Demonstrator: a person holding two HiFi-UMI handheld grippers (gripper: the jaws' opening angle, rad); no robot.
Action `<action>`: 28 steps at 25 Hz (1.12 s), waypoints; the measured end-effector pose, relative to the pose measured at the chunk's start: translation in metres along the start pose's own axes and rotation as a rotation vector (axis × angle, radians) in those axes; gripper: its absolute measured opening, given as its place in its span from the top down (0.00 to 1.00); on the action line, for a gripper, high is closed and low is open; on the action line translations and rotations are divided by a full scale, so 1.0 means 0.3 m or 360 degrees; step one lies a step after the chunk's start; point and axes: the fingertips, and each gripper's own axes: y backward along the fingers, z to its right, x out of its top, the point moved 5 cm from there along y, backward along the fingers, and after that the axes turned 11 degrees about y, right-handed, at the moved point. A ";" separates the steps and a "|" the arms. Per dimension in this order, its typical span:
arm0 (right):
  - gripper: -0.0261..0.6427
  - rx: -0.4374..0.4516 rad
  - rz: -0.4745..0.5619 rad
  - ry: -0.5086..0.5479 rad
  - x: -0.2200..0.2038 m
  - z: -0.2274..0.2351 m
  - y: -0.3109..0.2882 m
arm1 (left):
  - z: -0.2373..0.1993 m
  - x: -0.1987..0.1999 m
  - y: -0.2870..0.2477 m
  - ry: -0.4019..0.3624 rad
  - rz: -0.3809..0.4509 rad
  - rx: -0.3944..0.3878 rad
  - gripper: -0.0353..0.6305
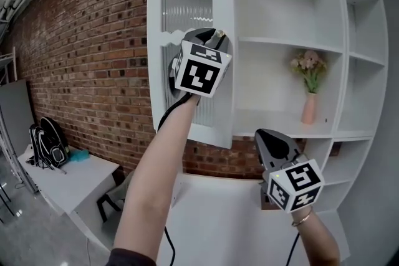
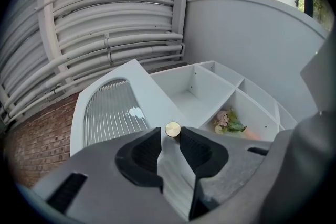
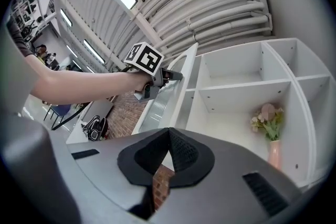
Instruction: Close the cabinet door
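White, with a ribbed glass arch, the cabinet door [image 1: 190, 40] stands swung wide open from the cabinet [image 1: 293, 15], against the brick wall [image 1: 81, 71]. The left tool [image 1: 217, 39] is released, its jaws apart with the door's brass knob [image 2: 172, 129] between their tips. The right tool [image 3: 168, 131] hangs lower, clenched and empty.

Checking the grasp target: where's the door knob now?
Left gripper view, centre: the brass knob sits on the open door's edge, at the tips of the left gripper's jaws, shelves to its right.
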 end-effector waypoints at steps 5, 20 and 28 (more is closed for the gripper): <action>0.96 -0.0003 -0.0011 0.0007 -0.030 0.020 -0.017 | 0.019 -0.031 -0.058 -0.0031 -0.0009 -0.0018 0.81; 0.96 -0.0024 -0.0047 0.0001 -0.120 0.078 -0.095 | 0.026 -0.095 -0.176 -0.0048 -0.0014 0.0026 0.83; 0.96 -0.0050 -0.0006 -0.0011 -0.120 0.117 -0.123 | 0.025 -0.127 -0.230 0.0017 -0.0007 0.0064 0.83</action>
